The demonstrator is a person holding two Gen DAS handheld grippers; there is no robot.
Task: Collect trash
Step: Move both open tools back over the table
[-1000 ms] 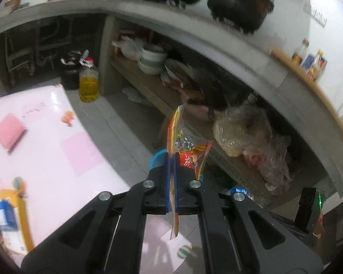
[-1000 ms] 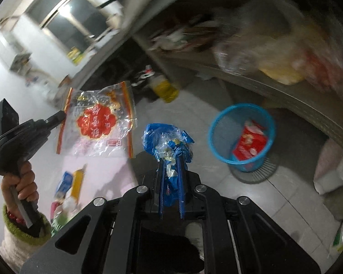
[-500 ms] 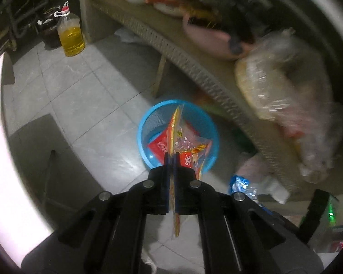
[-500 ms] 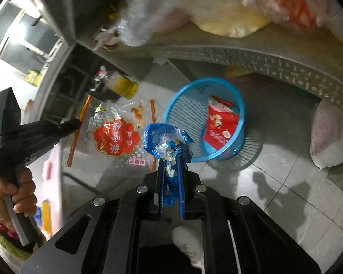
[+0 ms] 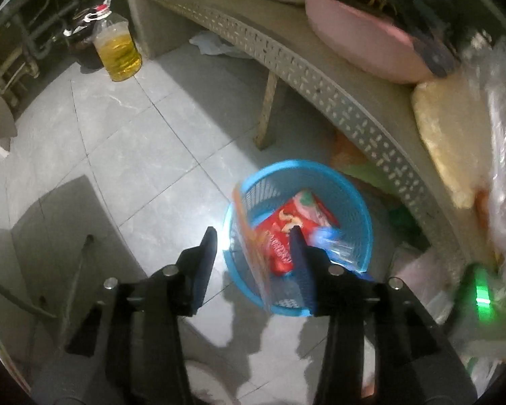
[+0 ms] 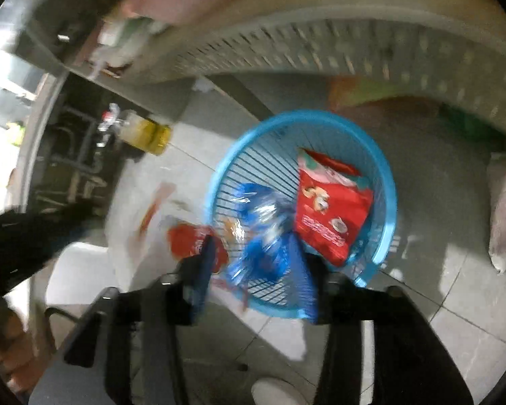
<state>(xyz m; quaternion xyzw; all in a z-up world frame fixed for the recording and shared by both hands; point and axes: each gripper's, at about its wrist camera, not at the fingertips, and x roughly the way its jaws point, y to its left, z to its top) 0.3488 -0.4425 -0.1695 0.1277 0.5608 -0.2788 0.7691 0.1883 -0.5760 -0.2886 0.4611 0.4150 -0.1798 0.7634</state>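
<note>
A blue mesh basket [image 5: 320, 165] stands on the tiled floor with a red snack bag [image 5: 286, 222] inside. My left gripper [image 5: 253, 246] hovers just above its near rim, jaws opening. A clear wrapper with an orange edge [image 5: 249, 233] hangs loose and blurred between the fingers, touched by neither pad. In the right wrist view my right gripper [image 6: 253, 258] is over the basket [image 6: 384, 175], jaws also opening. A crumpled blue wrapper [image 6: 263, 233] drops free between them, beside the red bag [image 6: 330, 209]. The clear wrapper [image 6: 185, 236] shows blurred at the basket's left rim.
A perforated grey shelf [image 5: 320, 77] curves just behind the basket, carrying a pink basin [image 5: 361, 33] and plastic bags [image 5: 455, 141]; its leg [image 5: 266, 108] stands near the basket. An oil bottle [image 5: 118, 50] sits on the floor at the far left. A white shoe [image 6: 276, 391] shows below.
Both grippers came down over the blue basket and went from shut to open. The clear wrapper and the blue wrapper are let go and are falling.
</note>
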